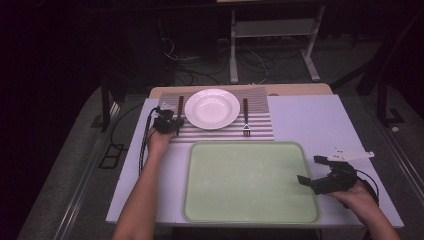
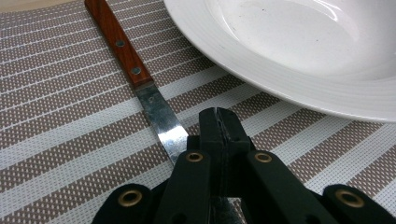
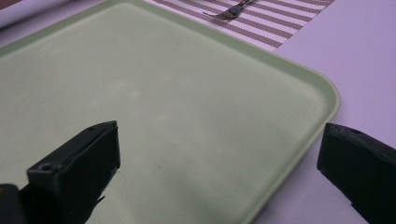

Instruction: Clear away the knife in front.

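Left gripper [image 1: 169, 125] sits at the near end of the knife [image 2: 140, 79], on the striped placemat [image 1: 260, 125] at about 11 o'clock on the bench [image 1: 310, 115]. In the left gripper view the jaws are pressed together, tips meeting with no gap, and the knife blade runs in under them from 11 o'clock; whether the blade is actually pinched or just lies beneath, can't tell. Knife has a brown wooden handle with rivets, handle pointing away to 12 o'clock, blade end toward the person. It lies just beside the white plate [image 1: 212, 108], on the plate's 9 o'clock side, not touching it as far as visible.

Fork [image 1: 245, 117] lies at the plate's 3 o'clock side on the same placemat, wooden handle away, tines toward the near edge.

Green tray [image 1: 250, 150] sits at the bench's 6 o'clock, just below the placemat, nothing in it.

Right gripper [image 1: 312, 172] is at about 4 o'clock, at the tray's right rim. Jaws spread wide apart, holding nothing; in the right gripper view one jaw is over the tray surface, the other out over the bare bench past the tray's corner. The two grippers are well apart.
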A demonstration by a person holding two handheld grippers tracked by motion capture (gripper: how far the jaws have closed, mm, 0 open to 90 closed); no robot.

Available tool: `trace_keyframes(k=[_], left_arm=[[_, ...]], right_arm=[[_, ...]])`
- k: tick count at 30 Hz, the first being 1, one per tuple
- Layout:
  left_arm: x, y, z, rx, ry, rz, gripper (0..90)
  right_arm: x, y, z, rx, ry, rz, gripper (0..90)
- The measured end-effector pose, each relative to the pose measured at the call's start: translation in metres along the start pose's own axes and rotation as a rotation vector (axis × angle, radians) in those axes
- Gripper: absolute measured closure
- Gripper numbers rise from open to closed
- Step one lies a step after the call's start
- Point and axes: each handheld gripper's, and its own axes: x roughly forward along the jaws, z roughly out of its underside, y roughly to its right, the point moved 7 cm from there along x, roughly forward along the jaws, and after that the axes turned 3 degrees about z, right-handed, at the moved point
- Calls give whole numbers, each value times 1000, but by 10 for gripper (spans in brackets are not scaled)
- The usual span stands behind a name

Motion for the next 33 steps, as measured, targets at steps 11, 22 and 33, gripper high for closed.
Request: trace_keyframes(k=[11,22,33], left_arm=[[-3,-4,1,-13,-2,-4,894],[-8,-11,5,-33,-3,-20,895],[-14,-19,9,-59,1,-35,896]], right_arm=[[-1,0,0,2,-1,2,0],[-1,0,0,-1,-2,2,0],[0,-1,1,-5,-5,2,0]])
